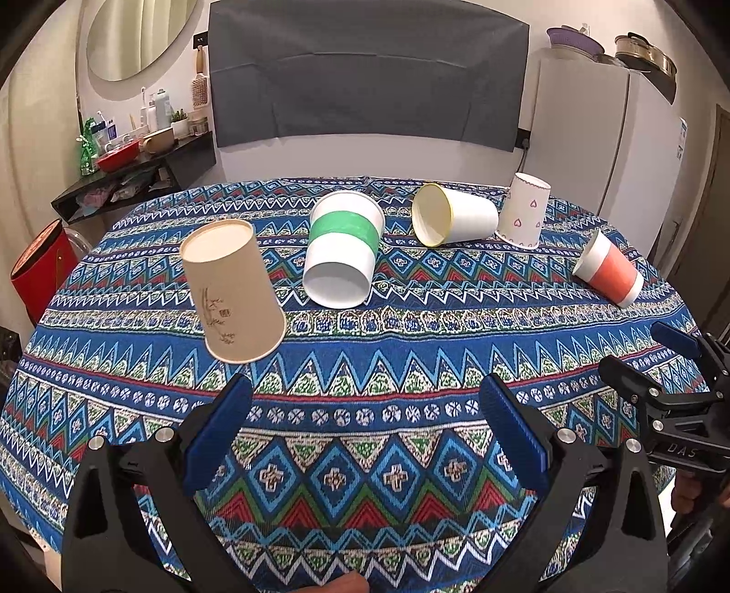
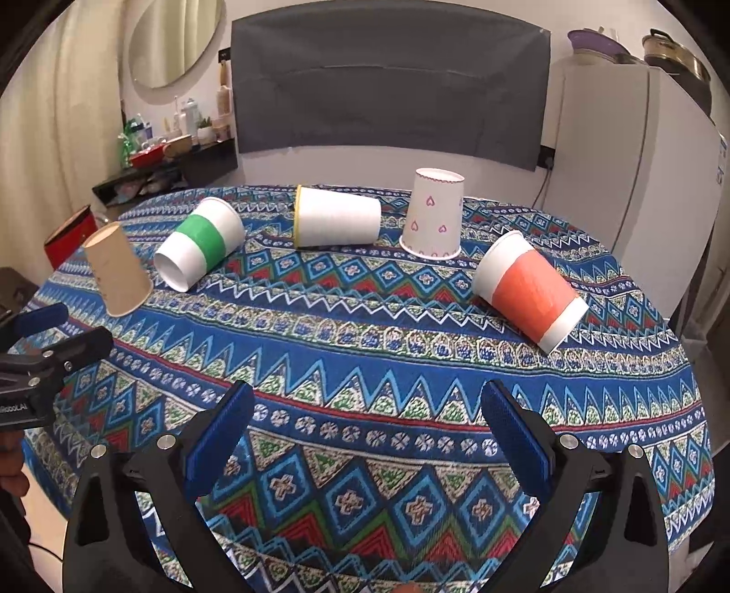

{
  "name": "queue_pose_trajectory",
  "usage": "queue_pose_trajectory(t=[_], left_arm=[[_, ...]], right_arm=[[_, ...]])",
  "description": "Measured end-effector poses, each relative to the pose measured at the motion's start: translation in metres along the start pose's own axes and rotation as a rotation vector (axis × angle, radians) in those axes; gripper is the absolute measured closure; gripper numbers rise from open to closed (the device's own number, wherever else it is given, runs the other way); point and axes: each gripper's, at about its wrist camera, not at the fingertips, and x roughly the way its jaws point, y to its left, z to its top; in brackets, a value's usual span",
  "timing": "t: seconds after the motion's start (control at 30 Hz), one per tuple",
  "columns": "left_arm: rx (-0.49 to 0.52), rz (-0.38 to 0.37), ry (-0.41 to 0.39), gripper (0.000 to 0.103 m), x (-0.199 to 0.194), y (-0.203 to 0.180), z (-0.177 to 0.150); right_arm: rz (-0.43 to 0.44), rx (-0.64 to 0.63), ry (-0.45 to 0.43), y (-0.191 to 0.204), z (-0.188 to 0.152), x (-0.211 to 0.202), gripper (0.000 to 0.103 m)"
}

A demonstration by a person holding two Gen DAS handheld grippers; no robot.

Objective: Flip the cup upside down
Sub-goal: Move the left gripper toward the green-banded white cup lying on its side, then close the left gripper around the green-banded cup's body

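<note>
Both grippers' fingers (image 1: 219,433) spread, empty; tan cup (image 1: 232,292) inverted, others lying

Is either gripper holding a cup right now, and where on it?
No. The left gripper and right gripper are both open over the tablecloth, with nothing between their fingers.

**A lived-in home, dining corner**

This is a room in someone's home. A table (image 1: 365,456) wears a patterned blue cloth, with a grey-draped screen (image 1: 365,73) on the wall behind it. To one side stands a white fridge (image 1: 607,150) with pots (image 1: 643,50) and a basin stored on top. On the other, a dark shelf (image 1: 137,169) crowded with toiletry bottles, a hairbrush and bowls sits under a round mirror (image 1: 137,32).
</note>
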Motion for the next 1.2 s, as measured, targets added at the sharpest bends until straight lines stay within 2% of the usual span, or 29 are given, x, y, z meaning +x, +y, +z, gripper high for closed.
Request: queue_pose_trajectory(t=[0.63, 1.03, 1.1, 1.2], left_arm=[[0.031, 0.053, 0.065, 0.006, 0.071, 0.000, 0.054], [0.011, 0.059, 0.121, 0.006, 0.104, 0.006, 0.066], [0.016, 0.079, 0.113, 0.012, 0.105, 0.006, 0.068], [-0.006, 0.075, 0.124, 0.032, 0.109, 0.009, 0.069]], right_arm=[[-0.043, -0.006, 0.061, -0.019, 0.033, 0.049, 0.008], [-0.002, 0.020, 0.103, -0.026, 0.039, 0.065, 0.008], [-0.006, 0.021, 0.105, -0.027, 0.039, 0.065, 0.008], [-0.004, 0.020, 0.111, -0.026, 0.037, 0.066, 0.008]])
